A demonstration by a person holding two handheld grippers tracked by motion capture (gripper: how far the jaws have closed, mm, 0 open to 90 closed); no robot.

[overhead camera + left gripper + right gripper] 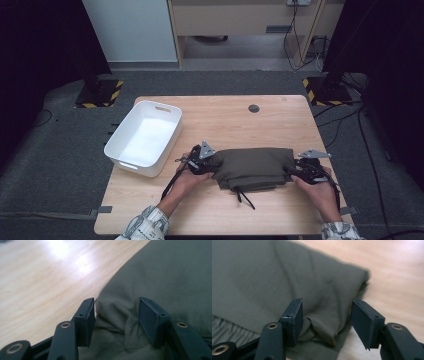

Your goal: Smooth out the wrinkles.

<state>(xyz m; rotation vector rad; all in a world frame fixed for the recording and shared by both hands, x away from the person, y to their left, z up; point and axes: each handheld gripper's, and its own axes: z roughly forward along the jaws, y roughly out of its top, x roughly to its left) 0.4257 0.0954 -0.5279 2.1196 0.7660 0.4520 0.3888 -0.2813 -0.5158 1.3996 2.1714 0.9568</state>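
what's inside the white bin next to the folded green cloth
The white bin looks empty: a bare white floor and walls. Its near wall hides a thin strip of the floor along that side.

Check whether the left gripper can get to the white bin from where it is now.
Probably yes: the left gripper sits open at the folded olive garment, and bare wooden table separates it from the white bin.

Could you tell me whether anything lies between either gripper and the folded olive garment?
Nothing visible does. The left gripper and the right gripper each stand with open jaws at an end of the folded olive garment, cloth bunched between the pads.
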